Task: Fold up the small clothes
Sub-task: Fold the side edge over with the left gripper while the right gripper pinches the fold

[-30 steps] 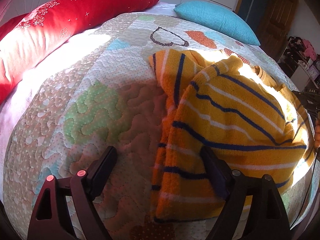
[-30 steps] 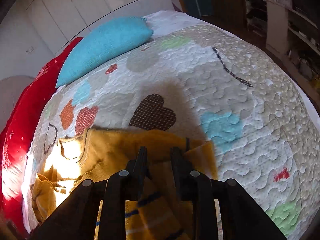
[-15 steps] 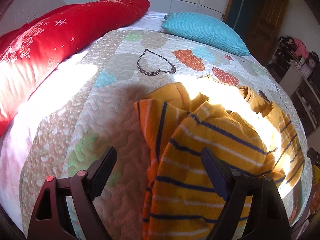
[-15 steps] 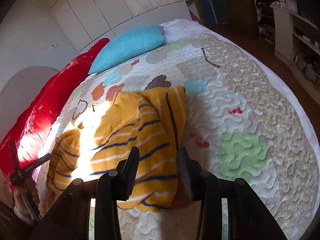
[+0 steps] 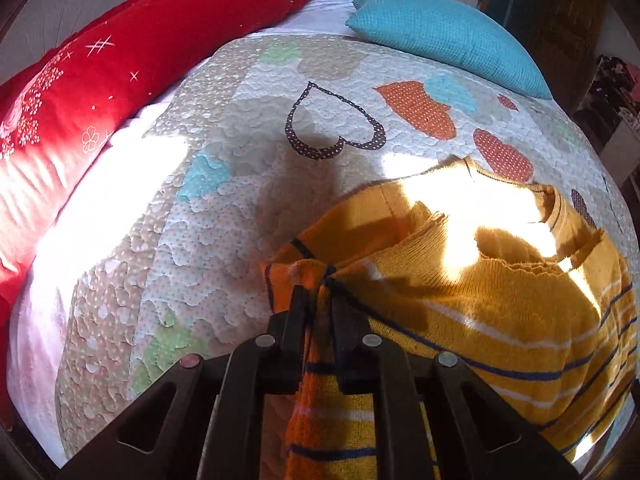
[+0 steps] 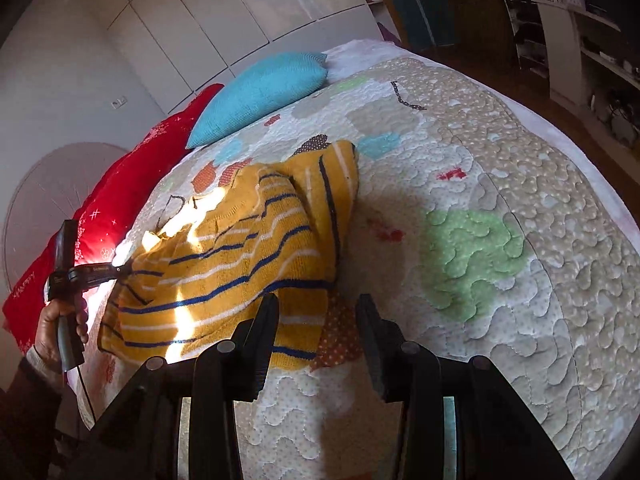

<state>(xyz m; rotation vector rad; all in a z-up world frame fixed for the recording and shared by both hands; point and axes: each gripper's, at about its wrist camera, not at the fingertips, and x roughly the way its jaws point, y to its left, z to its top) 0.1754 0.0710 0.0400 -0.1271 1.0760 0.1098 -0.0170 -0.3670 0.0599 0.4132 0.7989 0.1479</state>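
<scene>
Left wrist view: left hand-held gripper (image 5: 318, 300) pinches the sweater's (image 5: 500, 312) side edge, right hand-held gripper (image 6: 316, 320) gapes empty; next, probably fold it across.

Your sweater (image 5: 500, 320) is mustard yellow with thin navy and white stripes, and turns more orange where it is bunched at lower centre of the left view. The quilt (image 5: 224, 208) under it is beige and white with small dots, patched with hearts in orange, teal, pale green and a brown dotted outline. At upper left lies a red pillow (image 5: 120, 64) with white sparkles and flowers, and at upper right a plain turquoise pillow (image 5: 448, 36). Your fingers (image 5: 294, 320) are black.
</scene>
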